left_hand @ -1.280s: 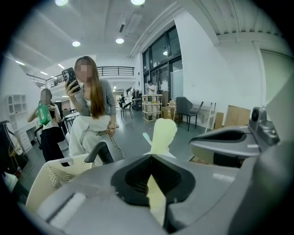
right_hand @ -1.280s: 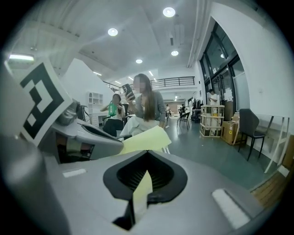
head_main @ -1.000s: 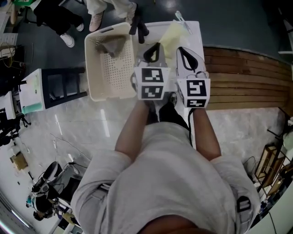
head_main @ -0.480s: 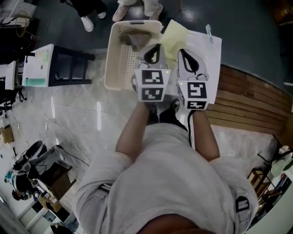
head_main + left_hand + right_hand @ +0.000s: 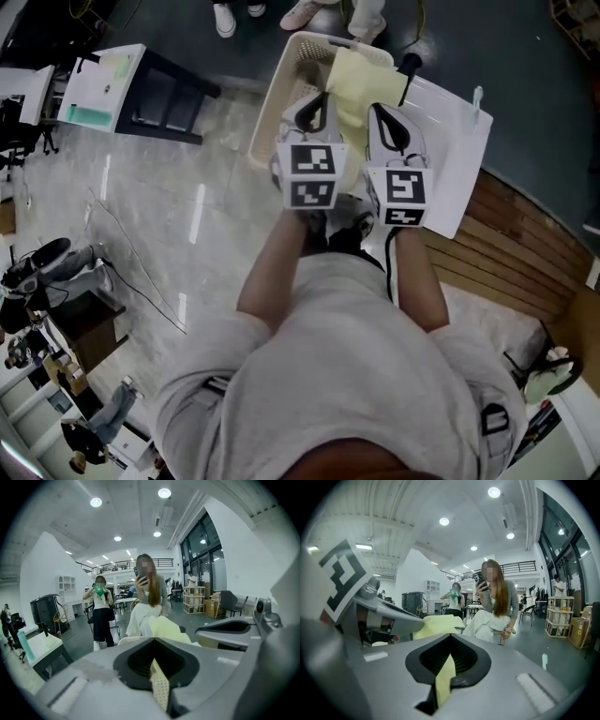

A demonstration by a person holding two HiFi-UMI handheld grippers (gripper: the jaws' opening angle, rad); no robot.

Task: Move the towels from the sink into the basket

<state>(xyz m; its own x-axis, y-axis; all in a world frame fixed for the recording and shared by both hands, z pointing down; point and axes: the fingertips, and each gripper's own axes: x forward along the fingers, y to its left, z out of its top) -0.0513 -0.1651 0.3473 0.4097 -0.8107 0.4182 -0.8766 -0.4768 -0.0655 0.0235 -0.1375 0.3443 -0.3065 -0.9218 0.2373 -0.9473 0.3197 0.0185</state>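
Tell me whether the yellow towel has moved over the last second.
Yes. The yellow towel has shifted left, from over the white sink top to overlapping the basket.

Pale yellow towel [image 5: 354,80] over cream basket [image 5: 279,103] with perforated grid. Right of basket: white sink [image 5: 452,169], brown wooden slats [image 5: 525,246]. Left of basket: grey-white marbled floor [image 5: 187,208]. Near basket: black-and-white square markers on grey left gripper [image 5: 312,111] and right gripper [image 5: 386,122].

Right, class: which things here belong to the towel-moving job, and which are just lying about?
Job: yellow towel, basket, sink unit, left gripper and right gripper, both shut on the towel.
Lying about: side table, seated person with phone, wooden decking.
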